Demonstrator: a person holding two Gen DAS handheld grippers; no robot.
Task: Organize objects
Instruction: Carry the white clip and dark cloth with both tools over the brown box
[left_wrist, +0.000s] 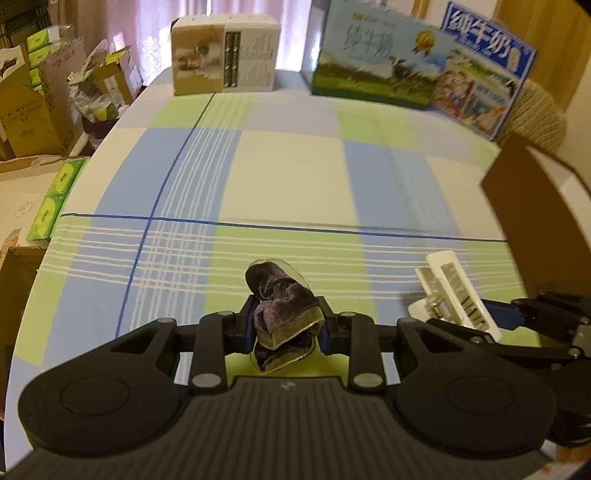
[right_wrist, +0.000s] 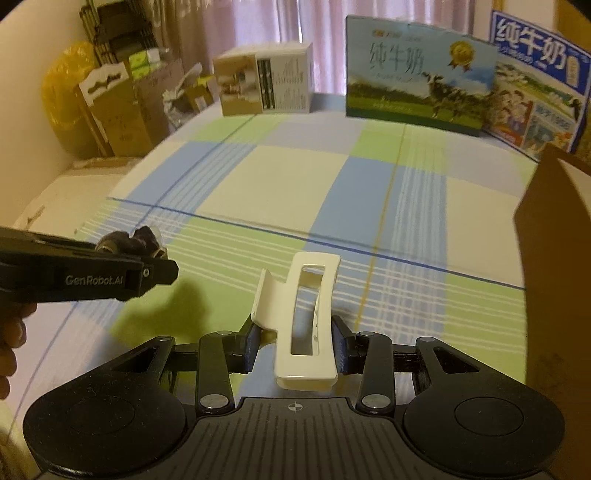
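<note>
- Now the left claw (left_wrist: 287, 325) is clamped on a dark velvet scrunchie (left_wrist: 284, 299), which bulges up between its fingers, above the checked worktop (left_wrist: 295, 173).
- Right claw (right_wrist: 295, 341) pinches a white hair clip (right_wrist: 306, 325), its end poking forward past the fingertips.
- A brown box (right_wrist: 554, 258) stands just right.

Readable in the right wrist view: "GenRobot.AI" in pale letters on the side of the left gripper (right_wrist: 162, 254). Large Chinese characters "纯牛奶" on the green-and-blue milk carton (right_wrist: 417, 74) with the cow picture, beside a gold medal badge. Same "纯牛奶" in white on the blue milk box (right_wrist: 539, 77) to its right. Small print columns on the beige box (right_wrist: 266, 83), too blurred to read.
</note>
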